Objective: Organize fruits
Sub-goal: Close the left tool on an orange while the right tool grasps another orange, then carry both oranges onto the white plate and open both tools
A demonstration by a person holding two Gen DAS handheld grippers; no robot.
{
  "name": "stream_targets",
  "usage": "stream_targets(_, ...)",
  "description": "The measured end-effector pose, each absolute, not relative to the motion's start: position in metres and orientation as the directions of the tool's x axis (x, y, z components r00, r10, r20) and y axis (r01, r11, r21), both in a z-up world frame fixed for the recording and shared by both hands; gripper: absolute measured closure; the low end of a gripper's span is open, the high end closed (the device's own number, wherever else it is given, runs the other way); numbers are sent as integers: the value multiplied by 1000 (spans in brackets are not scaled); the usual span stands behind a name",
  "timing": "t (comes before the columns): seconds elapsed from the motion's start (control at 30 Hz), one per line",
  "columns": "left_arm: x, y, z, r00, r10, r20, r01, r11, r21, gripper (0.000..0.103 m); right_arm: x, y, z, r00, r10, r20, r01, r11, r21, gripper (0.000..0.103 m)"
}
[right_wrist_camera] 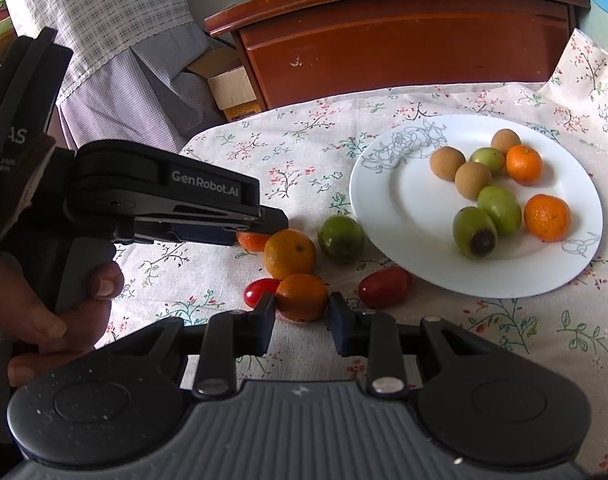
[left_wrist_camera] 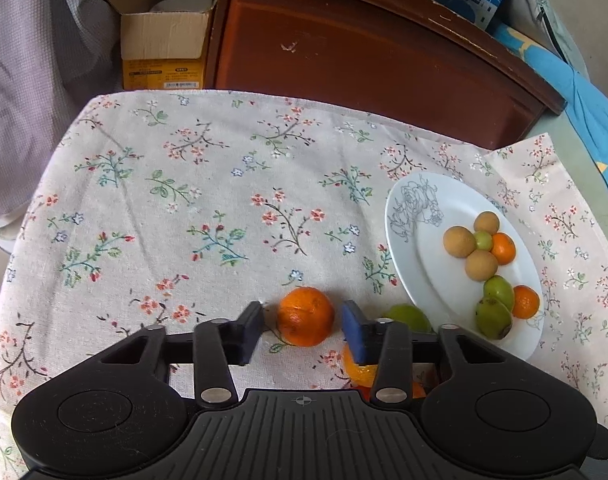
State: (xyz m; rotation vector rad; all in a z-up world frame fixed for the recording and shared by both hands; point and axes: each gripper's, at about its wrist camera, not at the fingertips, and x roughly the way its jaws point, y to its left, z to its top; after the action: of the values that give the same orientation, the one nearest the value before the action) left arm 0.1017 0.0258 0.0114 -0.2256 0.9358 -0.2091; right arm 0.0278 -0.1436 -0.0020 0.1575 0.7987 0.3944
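Close the left gripper (left_wrist_camera: 302, 314), jaws narrowly parted and not yet pressing, squarely onto the first mandarin (left_wrist_camera: 306, 316) left of the plate (left_wrist_camera: 408, 216). Keep the right gripper (right_wrist_camera: 302, 306) pinched gently on the second mandarin (right_wrist_camera: 301, 297) by the plate's near rim. Lift straight up, clear of the neighbouring tomatoes (right_wrist_camera: 384, 286).

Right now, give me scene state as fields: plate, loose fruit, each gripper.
plate: white; holds three brown fruits, three green fruits, two plated oranges
loose on cloth: green fruit, two red tomatoes, middle orange, plus the two below
left gripper: open; back orange between the pads, gaps visible
right gripper: shut on front orange
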Motion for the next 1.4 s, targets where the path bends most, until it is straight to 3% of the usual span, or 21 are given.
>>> stream_targets(0.03,101,25,12,577,-273,-770,86,957,-275,74,28,-144,-2,629,402,-665,-284,915,285,74)
stream_targets(0.7,87,13,43,669,-227,-708,138,973,-183,75,26,-157,20,663,417,-621,-263,907,328,74)
stream_targets(1.4,78,-34,82,699,-375,-609,337,924,-181,75,46,-237,77,808,266,-526,-70,930,361,75)
